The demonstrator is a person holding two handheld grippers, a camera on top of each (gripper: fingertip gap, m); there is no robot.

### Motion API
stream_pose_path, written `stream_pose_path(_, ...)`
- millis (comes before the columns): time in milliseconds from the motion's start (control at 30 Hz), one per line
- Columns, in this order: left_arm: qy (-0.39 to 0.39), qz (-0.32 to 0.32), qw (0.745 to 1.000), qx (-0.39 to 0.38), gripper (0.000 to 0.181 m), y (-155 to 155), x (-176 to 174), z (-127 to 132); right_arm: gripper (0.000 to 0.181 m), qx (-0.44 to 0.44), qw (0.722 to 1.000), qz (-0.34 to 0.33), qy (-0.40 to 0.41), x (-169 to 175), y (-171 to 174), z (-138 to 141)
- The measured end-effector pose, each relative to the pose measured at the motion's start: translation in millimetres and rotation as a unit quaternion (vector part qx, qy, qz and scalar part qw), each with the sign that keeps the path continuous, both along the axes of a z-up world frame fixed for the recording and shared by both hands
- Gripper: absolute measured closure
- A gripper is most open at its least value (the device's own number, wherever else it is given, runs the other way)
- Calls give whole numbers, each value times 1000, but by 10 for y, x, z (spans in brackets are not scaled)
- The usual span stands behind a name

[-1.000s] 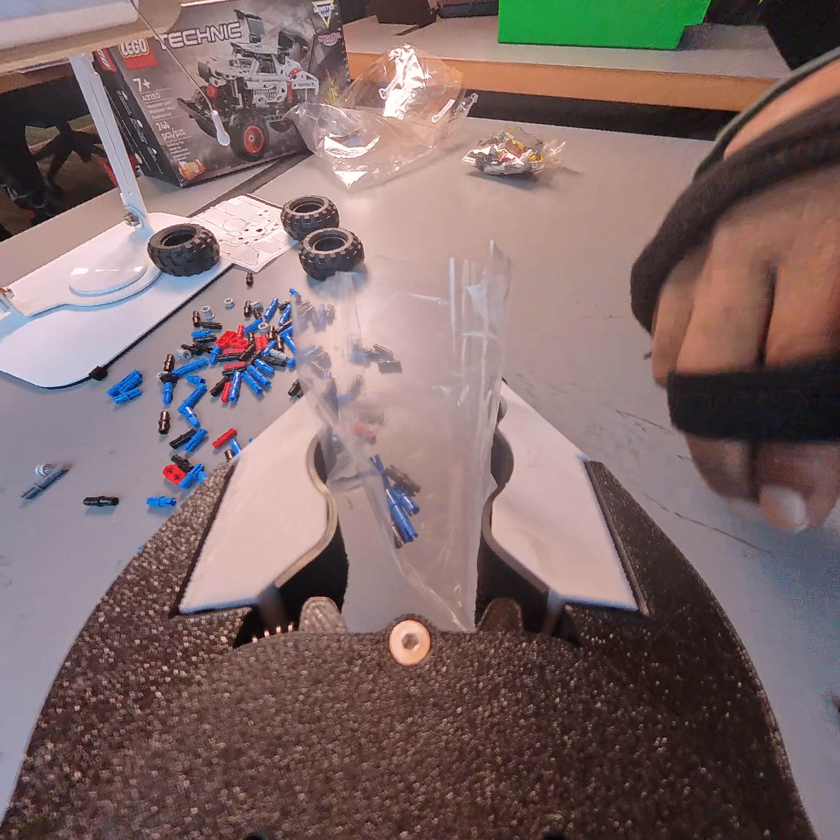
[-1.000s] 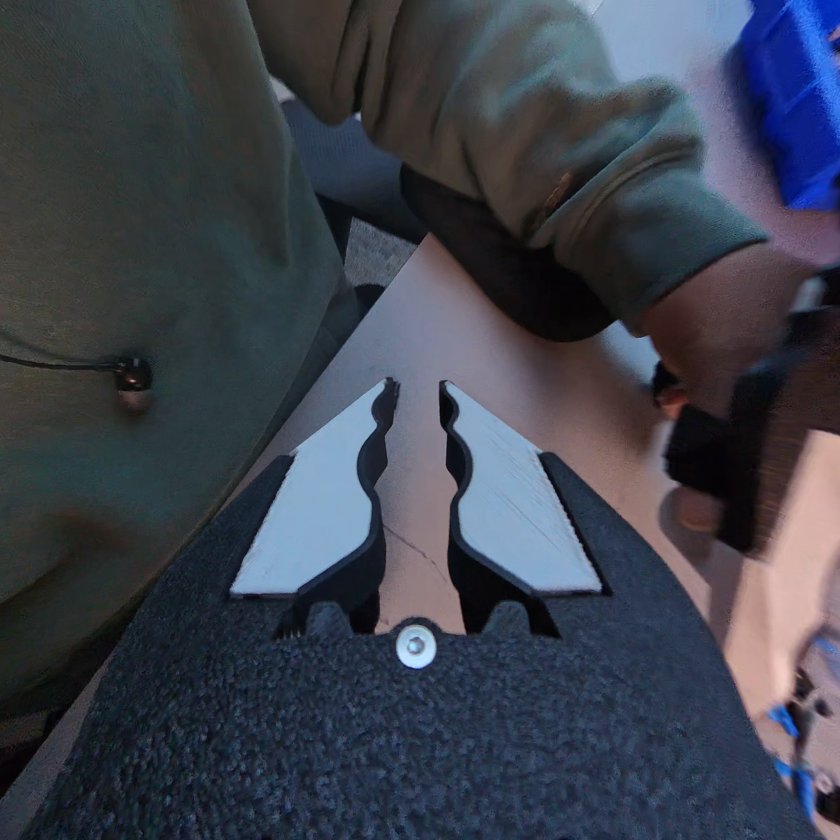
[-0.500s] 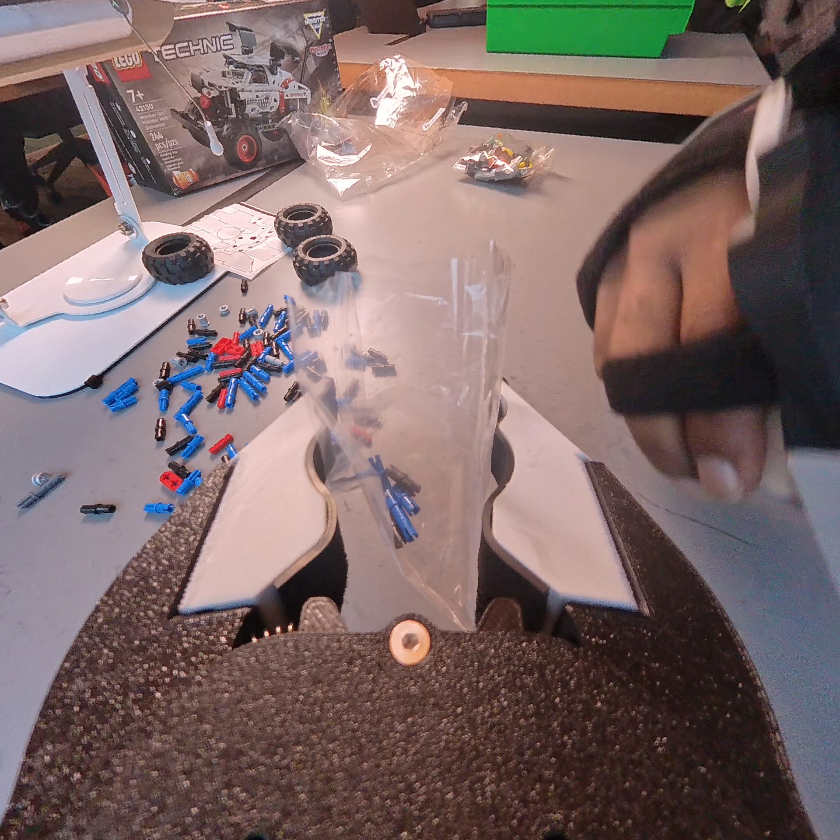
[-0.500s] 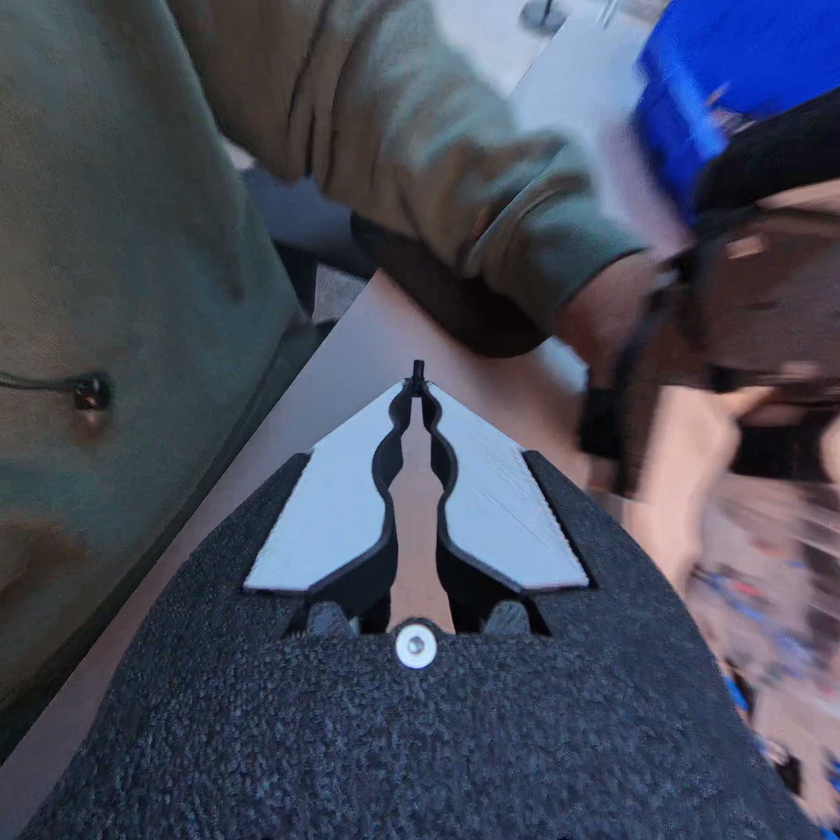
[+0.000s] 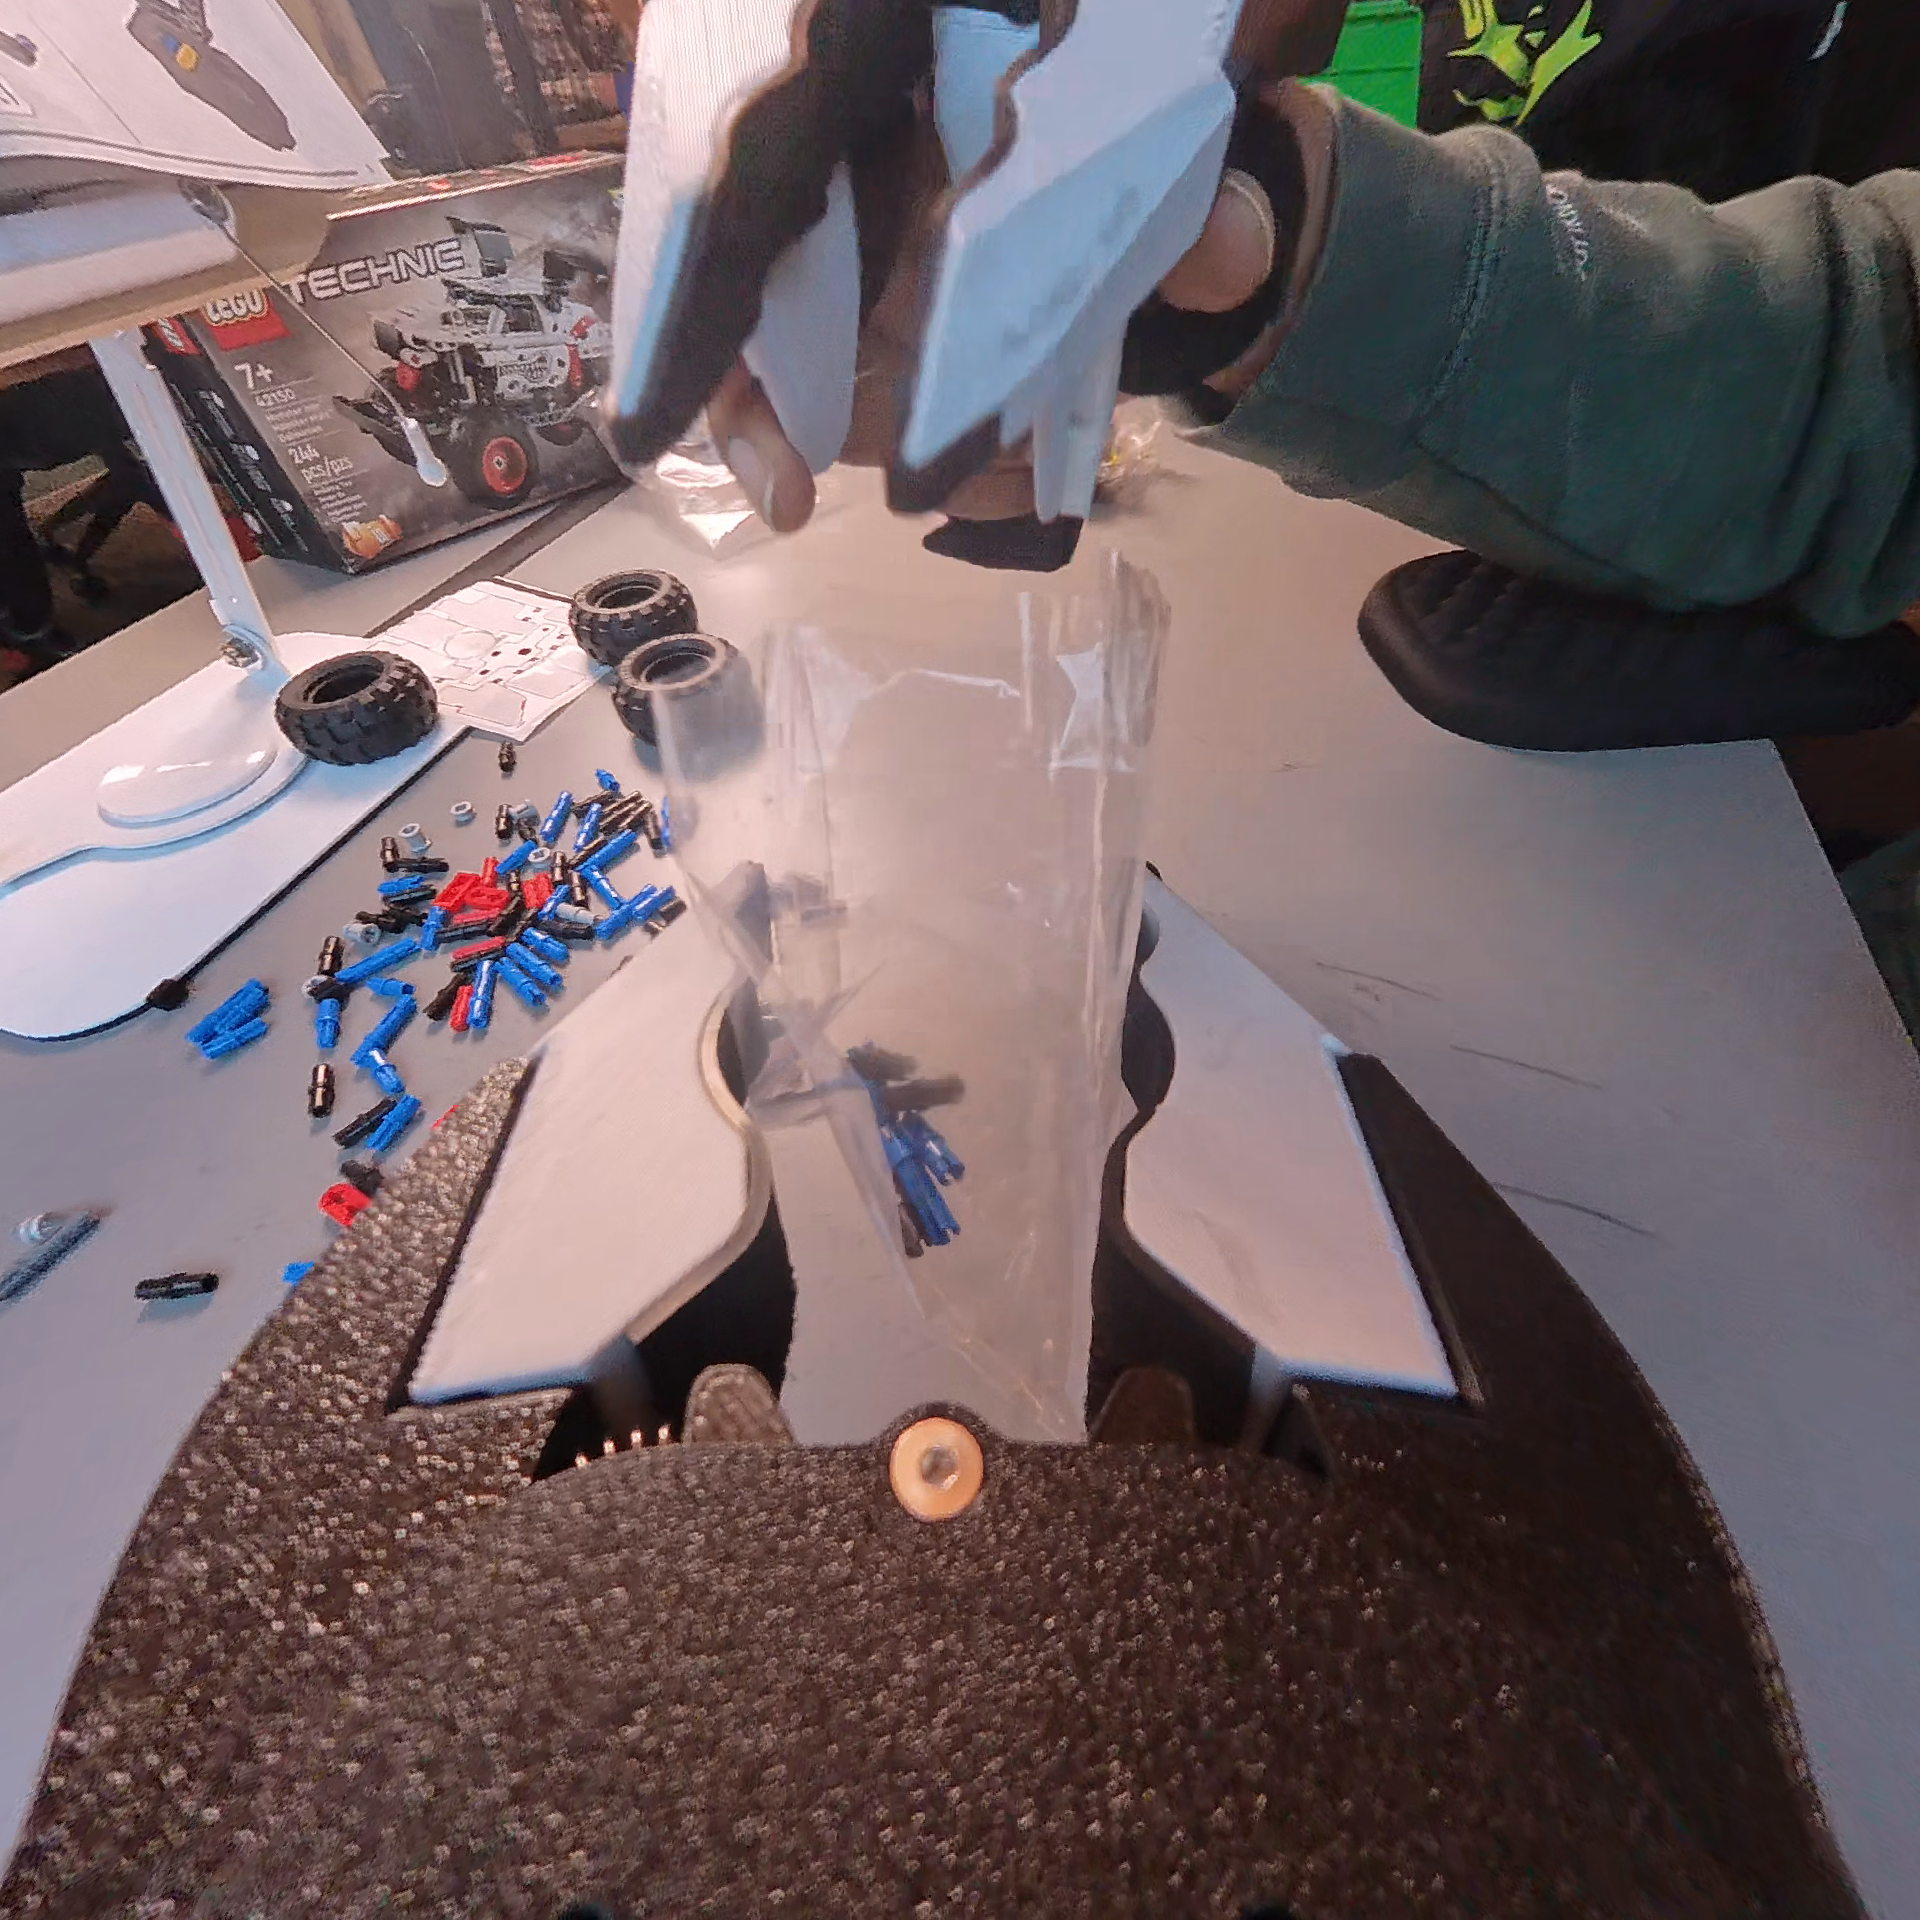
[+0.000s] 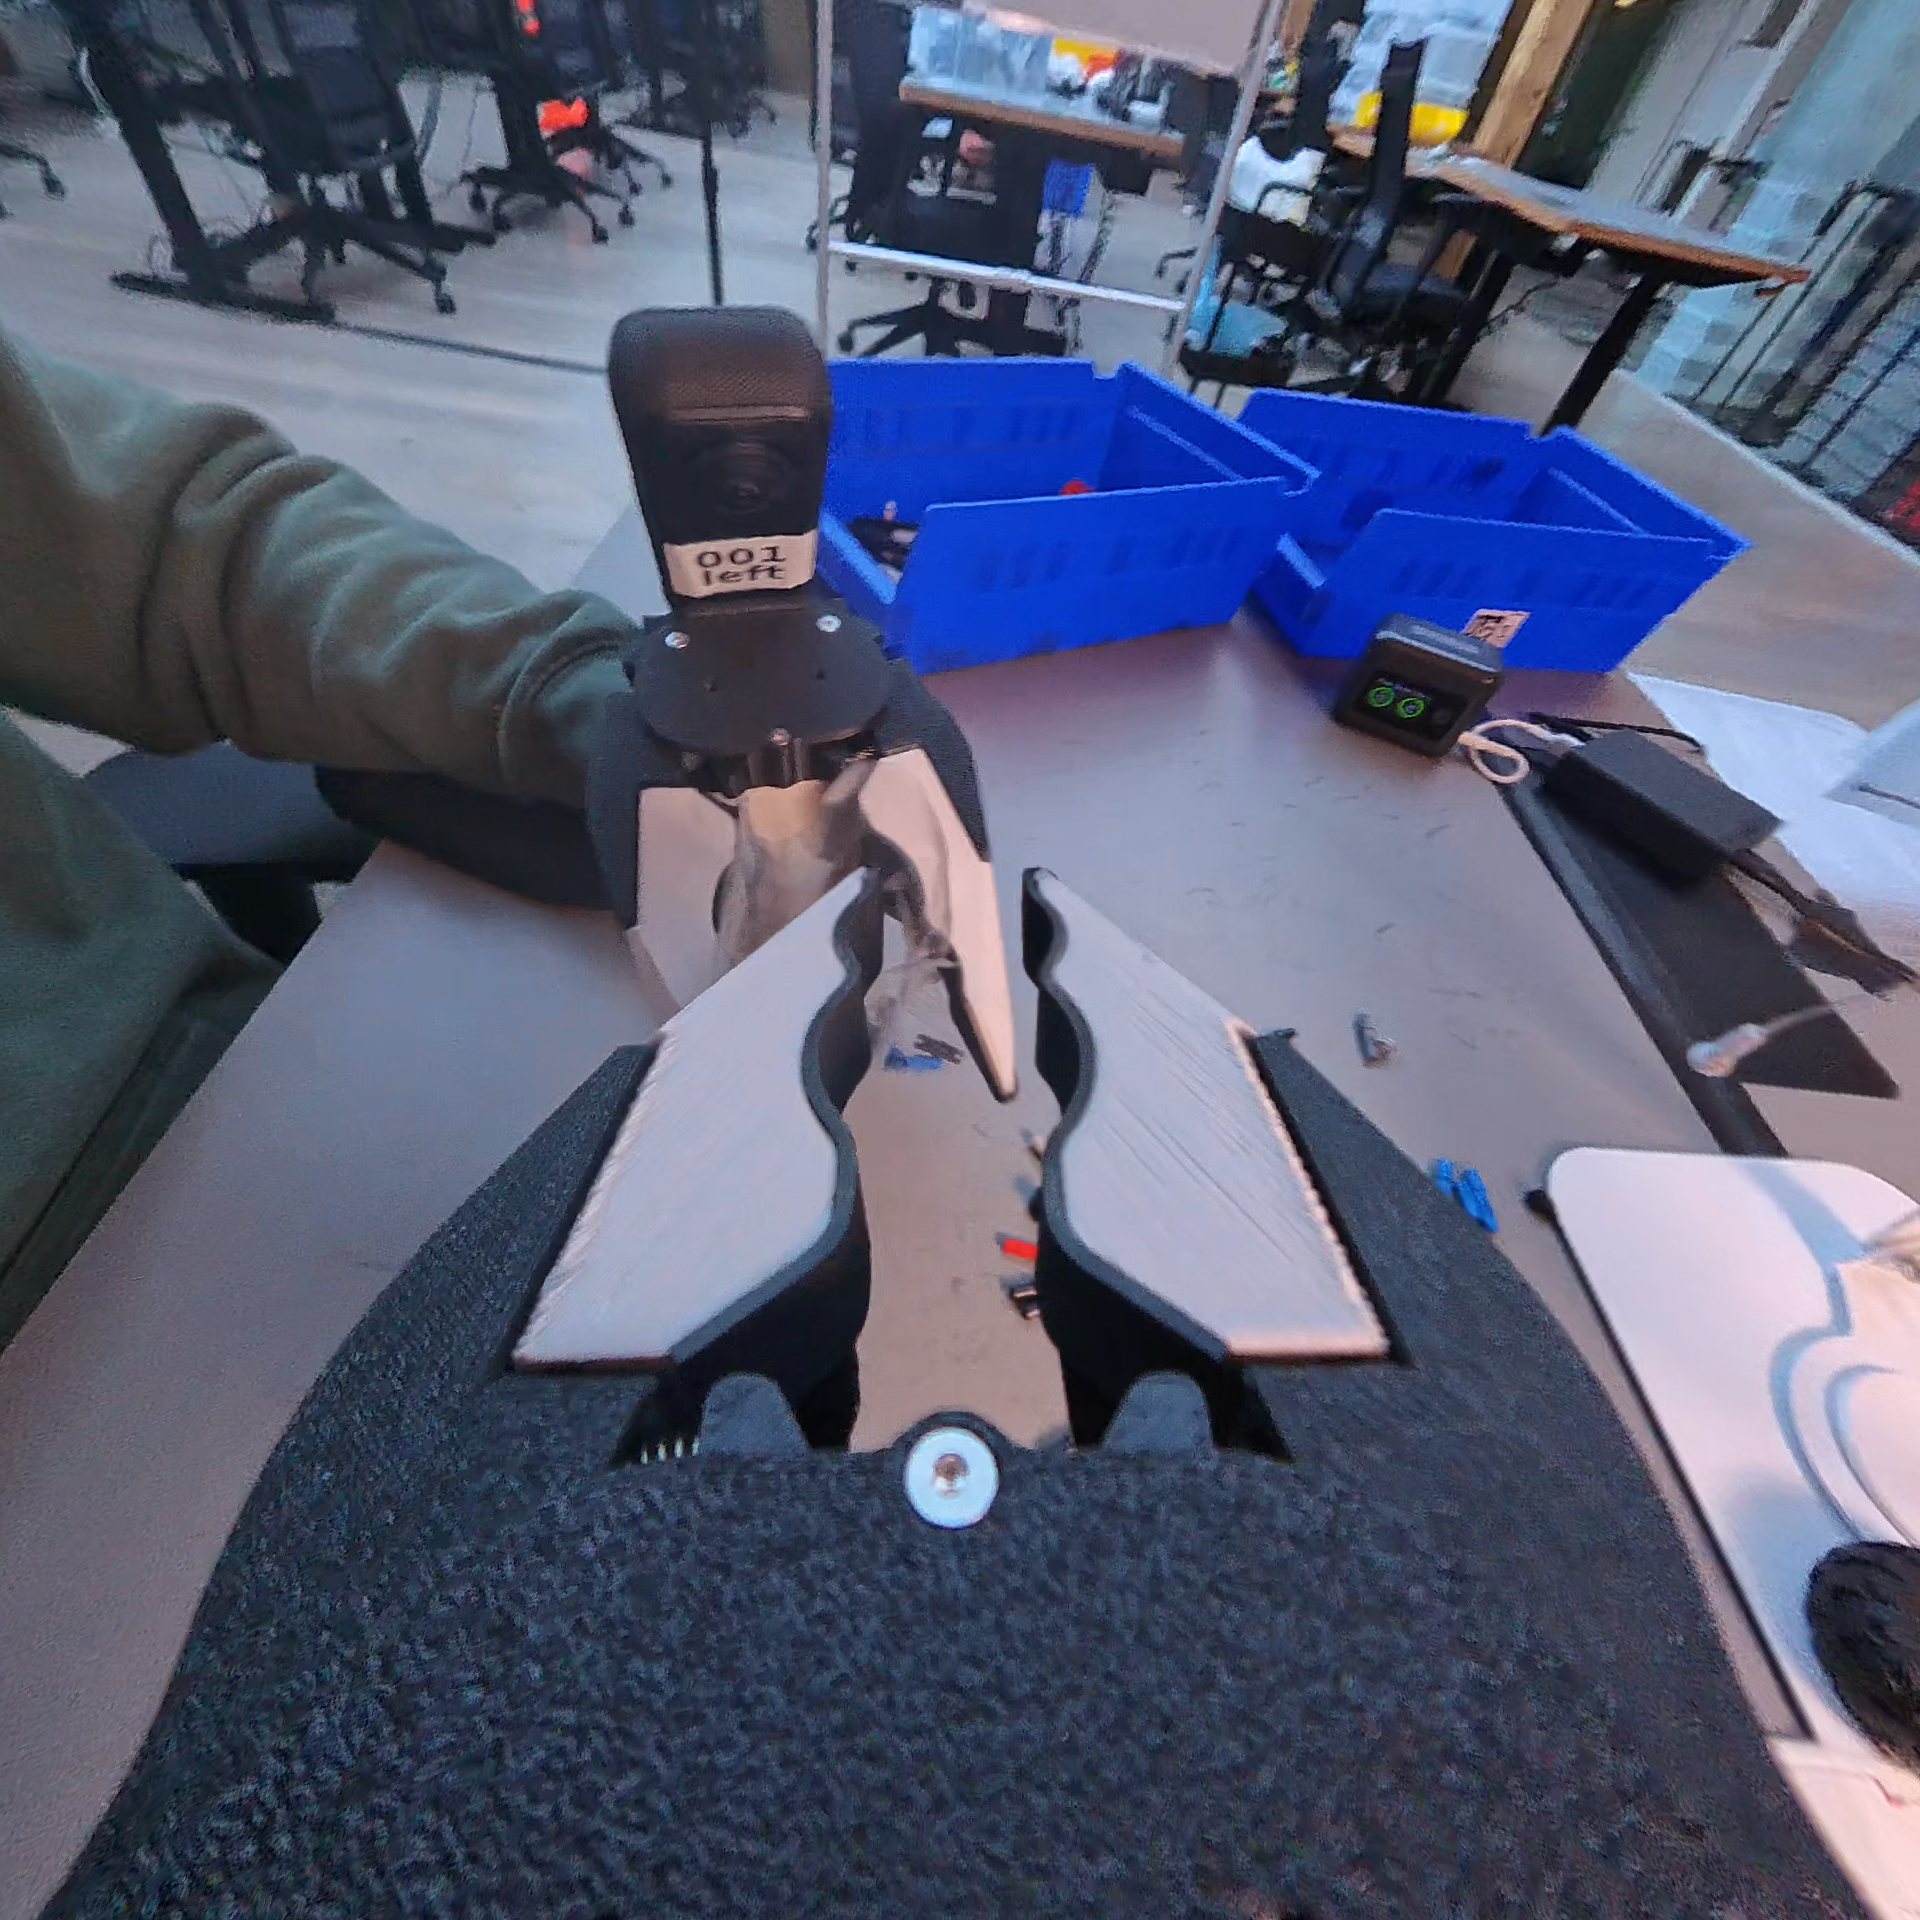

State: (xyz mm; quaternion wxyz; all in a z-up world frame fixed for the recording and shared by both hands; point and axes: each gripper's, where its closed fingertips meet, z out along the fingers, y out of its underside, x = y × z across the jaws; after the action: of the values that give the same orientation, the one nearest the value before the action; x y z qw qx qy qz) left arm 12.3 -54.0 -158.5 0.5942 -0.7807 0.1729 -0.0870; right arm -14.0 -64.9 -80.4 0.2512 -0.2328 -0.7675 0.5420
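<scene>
My left gripper (image 5: 935, 914) holds a clear plastic bag (image 5: 935, 810) between its fingers. The fingers stand wide apart and press the bag's sides. A few blue and black pins (image 5: 914, 1153) lie inside the bag. My right gripper (image 6: 945, 883) is open and empty. In the left wrist view the right gripper (image 5: 779, 457) hangs just above the bag's mouth, pointing down, apart from it. In the right wrist view the crumpled bag (image 6: 790, 852) shows between the left gripper's fingers, under its camera mount (image 6: 727, 468).
A pile of loose blue, red and black pins (image 5: 499, 935) lies on the grey table left of the bag. Three black tyres (image 5: 353, 707), a sticker sheet, a toy box (image 5: 416, 343) and a white stand base (image 5: 135, 831) sit behind. Blue bins (image 6: 1039, 520) stand across the table. One gripper's finger ends stand about 8 centimeters off the other's.
My right gripper has swung from facing the person's body to above the bag's mouth. It shut half a second ago and is open now. The left gripper and bag barely moved.
</scene>
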Motion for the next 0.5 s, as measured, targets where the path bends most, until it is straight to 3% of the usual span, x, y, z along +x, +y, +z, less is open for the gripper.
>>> stream_pose_path(67, -8, 13, 1000, 6, 115, -2, -74, 47, 160, -5, 999, -48, -10, -121, 286, -62)
stream_pose_path(100, -11, 21, 1000, 11, 115, -6, -122, 80, 160, 17, 997, -68, -32, -164, 423, -225)
stream_pose_path(200, -14, 50, 998, 24, 115, -28, -286, 167, 152, 139, 977, -96, -132, -156, 671, -1028)
stream_pose_path(267, -20, 64, 997, 31, 116, -49, -368, 210, 149, 161, 966, -91, -182, -124, 629, -1360)
stream_pose_path(433, -22, 77, 996, 36, 116, -76, -443, 246, 147, 193, 951, -105, -217, -206, 544, -1590)
stream_pose_path(500, -19, 76, 996, 34, 116, -73, -437, 237, 160, 186, 949, -119, -224, -233, 553, -1582)
